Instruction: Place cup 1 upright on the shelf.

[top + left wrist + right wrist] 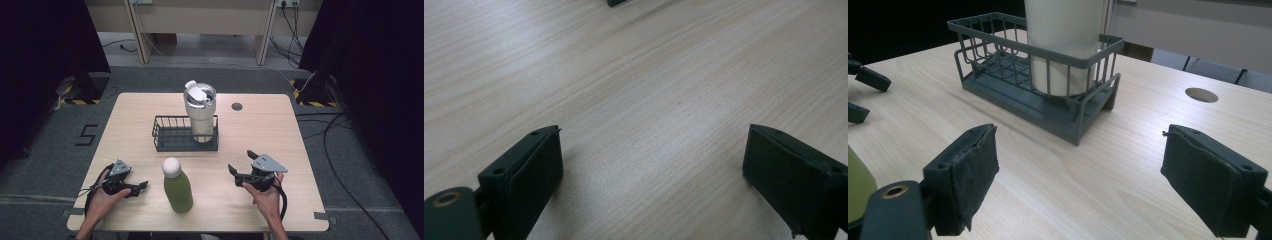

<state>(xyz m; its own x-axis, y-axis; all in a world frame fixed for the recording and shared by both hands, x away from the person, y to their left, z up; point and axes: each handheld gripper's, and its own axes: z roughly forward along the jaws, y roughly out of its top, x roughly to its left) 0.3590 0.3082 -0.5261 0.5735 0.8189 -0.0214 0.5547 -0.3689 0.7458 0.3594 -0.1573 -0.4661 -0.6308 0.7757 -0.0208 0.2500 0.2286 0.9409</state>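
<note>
A green bottle (pixel 177 189) with a white cap stands upright near the table's front edge, between my two grippers; its green side (pixel 855 186) edges into the right gripper view. A pale steel tumbler (pixel 200 112) with a flip lid stands in the right end of a dark wire basket (pixel 172 135). My left gripper (pixel 141 187) rests low on the table left of the bottle, jaws open over bare wood (pixel 651 150). My right gripper (pixel 240 161) is open right of the bottle, aimed at the basket (pixel 998 80) and tumbler (pixel 1063 45), with nothing between its jaws (pixel 1078 150).
The wooden table (pixel 130 115) has a round cable hole (pixel 237 106) behind the basket's right end, also seen as a hole (pixel 1201 94) in the right gripper view. Dark curtains flank the table and cables lie on the floor at the right.
</note>
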